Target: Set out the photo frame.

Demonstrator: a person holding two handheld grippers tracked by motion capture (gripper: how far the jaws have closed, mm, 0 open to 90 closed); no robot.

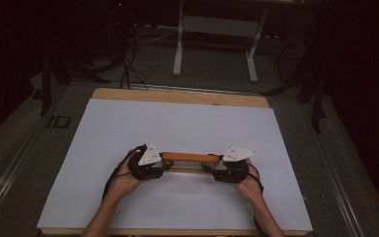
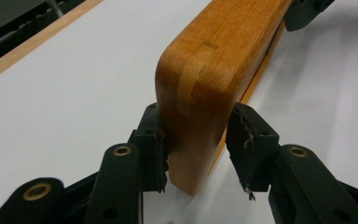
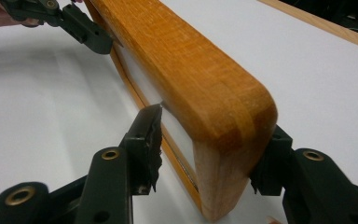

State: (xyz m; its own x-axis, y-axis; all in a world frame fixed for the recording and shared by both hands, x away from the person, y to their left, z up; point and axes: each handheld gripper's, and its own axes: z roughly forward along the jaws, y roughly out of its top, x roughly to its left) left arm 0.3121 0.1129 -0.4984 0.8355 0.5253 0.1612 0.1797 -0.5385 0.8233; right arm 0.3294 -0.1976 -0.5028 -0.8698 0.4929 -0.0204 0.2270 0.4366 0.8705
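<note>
Desk (image 1: pixel 128 123) carries a white sheet; the wooden frame (image 1: pixel 190 158) stands on edge near its front middle, between my two hands.

Wooden frame: upright, rounded corners, long top rail running from one tool to the other.

My left tool (image 2: pixel 196 149) straddles the frame's end post; one pad touches the wood, the other stands just clear, so no grip.

My right tool (image 3: pixel 205 154) brackets the opposite end post; I cannot tell whether the pads press.
</note>
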